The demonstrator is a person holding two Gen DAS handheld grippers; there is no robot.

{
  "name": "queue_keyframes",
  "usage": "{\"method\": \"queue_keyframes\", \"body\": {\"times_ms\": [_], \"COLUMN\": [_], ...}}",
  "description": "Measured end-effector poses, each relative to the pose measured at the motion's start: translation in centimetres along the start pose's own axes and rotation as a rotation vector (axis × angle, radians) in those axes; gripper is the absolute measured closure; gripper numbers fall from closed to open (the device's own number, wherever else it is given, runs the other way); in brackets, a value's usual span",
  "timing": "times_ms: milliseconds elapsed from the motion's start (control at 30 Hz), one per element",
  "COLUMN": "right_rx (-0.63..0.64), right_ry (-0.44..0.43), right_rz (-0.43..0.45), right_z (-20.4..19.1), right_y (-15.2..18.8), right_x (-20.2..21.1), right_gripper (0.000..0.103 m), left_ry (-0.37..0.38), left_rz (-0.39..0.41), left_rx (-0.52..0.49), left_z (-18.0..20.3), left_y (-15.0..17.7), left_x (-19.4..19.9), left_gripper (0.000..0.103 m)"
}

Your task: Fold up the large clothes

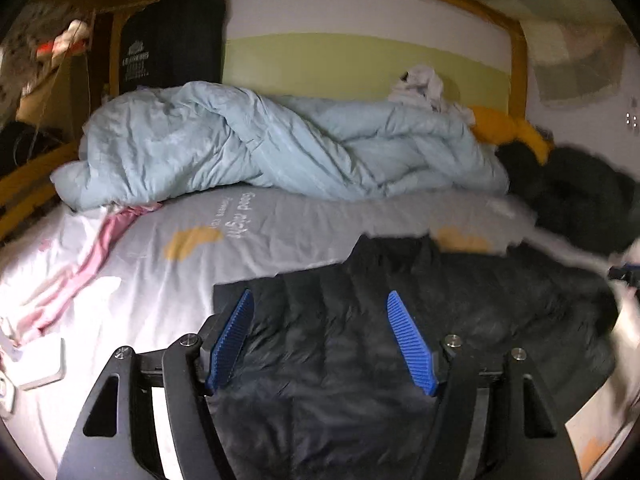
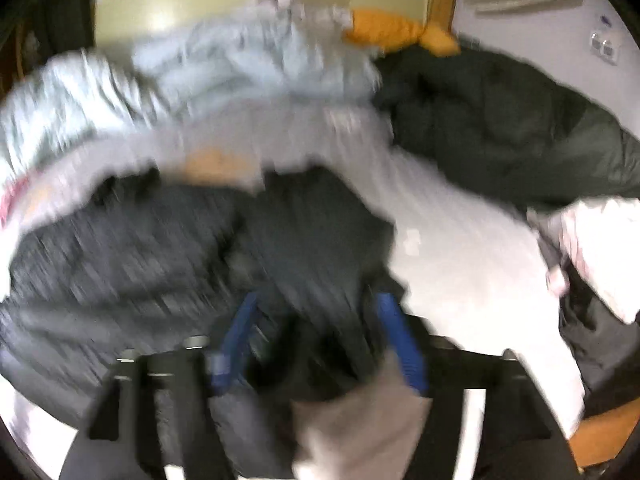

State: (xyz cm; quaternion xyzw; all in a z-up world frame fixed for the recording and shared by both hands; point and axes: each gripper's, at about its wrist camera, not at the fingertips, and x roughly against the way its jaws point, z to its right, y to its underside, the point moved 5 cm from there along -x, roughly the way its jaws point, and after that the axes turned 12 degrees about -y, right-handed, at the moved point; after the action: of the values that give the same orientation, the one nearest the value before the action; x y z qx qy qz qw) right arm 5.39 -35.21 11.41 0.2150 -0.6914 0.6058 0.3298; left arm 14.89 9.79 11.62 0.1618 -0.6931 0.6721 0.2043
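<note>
A black padded jacket (image 1: 360, 360) lies spread on the grey-white bed sheet (image 1: 132, 304). My left gripper (image 1: 320, 296) hovers over the jacket's left part. Its blue pads (image 1: 234, 340) stand wide apart and nothing is pinched between them. The right wrist view is badly blurred. There the same jacket (image 2: 140, 256) lies bunched under my right gripper (image 2: 316, 298). That gripper's blue pads (image 2: 400, 340) are spread, with dark fabric lying loose between and below them. A pale grey-beige patch (image 2: 356, 420) shows close to the camera.
A crumpled light-blue duvet (image 1: 240, 144) fills the back of the bed, against a wooden headboard (image 1: 516, 60). An orange cloth (image 1: 512, 132) and a second dark jacket (image 2: 500, 128) lie at the back right. There is pink fabric (image 1: 80, 268) at the left and white clothing (image 2: 600, 248) at the right.
</note>
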Motion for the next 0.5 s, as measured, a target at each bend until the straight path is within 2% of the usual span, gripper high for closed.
{"method": "queue_keyframes", "body": {"times_ms": [100,200,333,400,500], "right_rx": [0.050,0.086,0.067,0.082,0.117], "right_ry": [-0.028,-0.044,-0.033,0.029,0.113], "right_rz": [0.019,-0.047,-0.157,-0.192,-0.256], "right_z": [-2.6,-4.5,-5.6,-5.6,-4.9], "right_y": [-3.1,-5.0,-5.3,-4.7,-4.2], "right_x": [-0.6,-4.0,-9.6,-11.7,-14.8], "right_gripper": [0.031,0.031,0.031,0.031,0.042], "left_ry": [0.020,-0.023,-0.090,-0.085,-0.046], "left_rz": [-0.001,-0.014,-0.065,-0.114,-0.174], "left_rx": [0.054,0.021,-0.047,-0.007,0.042], "left_z": [-0.2,-0.3,-1.4,-2.5,-3.3], "left_y": [-0.7,0.8,3.2,3.8,4.1], "left_x": [-0.3,-1.1,-3.3,-4.6,-5.9], "left_gripper": [0.035,0.035,0.035,0.035,0.035]}}
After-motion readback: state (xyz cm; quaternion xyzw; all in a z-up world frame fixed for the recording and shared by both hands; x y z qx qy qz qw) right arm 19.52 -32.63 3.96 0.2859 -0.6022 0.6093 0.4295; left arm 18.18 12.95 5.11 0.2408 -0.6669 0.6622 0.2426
